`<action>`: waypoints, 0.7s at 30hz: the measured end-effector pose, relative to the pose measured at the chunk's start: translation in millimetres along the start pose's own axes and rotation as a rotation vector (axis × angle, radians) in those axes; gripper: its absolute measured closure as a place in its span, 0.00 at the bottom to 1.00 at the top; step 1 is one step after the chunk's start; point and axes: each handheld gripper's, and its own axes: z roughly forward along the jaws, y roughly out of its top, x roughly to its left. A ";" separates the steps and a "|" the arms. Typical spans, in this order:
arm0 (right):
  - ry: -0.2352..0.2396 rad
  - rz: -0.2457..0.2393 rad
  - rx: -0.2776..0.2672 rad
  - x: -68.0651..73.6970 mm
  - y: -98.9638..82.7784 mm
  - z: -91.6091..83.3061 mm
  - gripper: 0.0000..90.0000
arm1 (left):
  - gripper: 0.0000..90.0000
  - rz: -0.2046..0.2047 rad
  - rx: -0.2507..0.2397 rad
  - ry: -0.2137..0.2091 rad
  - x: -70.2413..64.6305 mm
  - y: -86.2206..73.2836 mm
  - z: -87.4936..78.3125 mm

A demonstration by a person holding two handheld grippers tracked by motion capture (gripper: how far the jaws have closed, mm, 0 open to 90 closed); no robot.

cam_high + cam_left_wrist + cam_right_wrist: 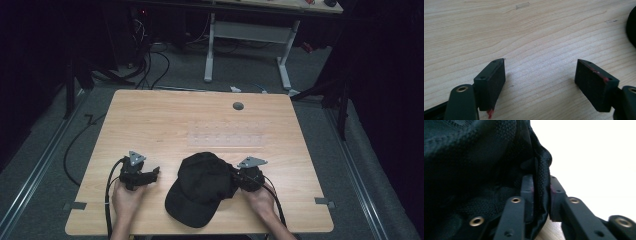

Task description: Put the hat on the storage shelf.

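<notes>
1. A black fabric baseball cap [201,187] was seen lying near the front edge of the light wooden desk [150,120], about midway along it, its brim pointing toward the front edge and slightly left.
2. The right claw [236,179] was clamped on the cap's right rim, a fold of mesh fabric [541,195] being pinched between its jaws in the right gripper view.
3. The left claw [156,173] was held just left of the cap, jaws apart with nothing between them, bare wood being shown between its pads [492,82].
4. The cap lay to the right of the left claw, apart from it; its long axis ran from crown to brim, roughly toward the front edge. The right hand [260,200] was judged the nearer, being already on the cap.
5. The inside of the cap was too dark to be made out, and only a sliver of the cap [631,27] was caught at the edge of the left gripper view.
</notes>
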 end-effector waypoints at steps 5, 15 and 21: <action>0.021 0.017 0.004 -2.6 0.7 0.4 0.93 | 0.28 0.000 0.000 0.000 0.0 0.0 0.0; 0.049 0.022 -0.036 -5.7 -0.1 -4.9 0.94 | 0.28 -0.001 0.000 0.000 0.1 0.1 0.0; 0.061 0.017 -0.104 -10.5 7.4 -21.3 0.94 | 0.28 -0.001 0.000 0.000 0.1 0.1 0.0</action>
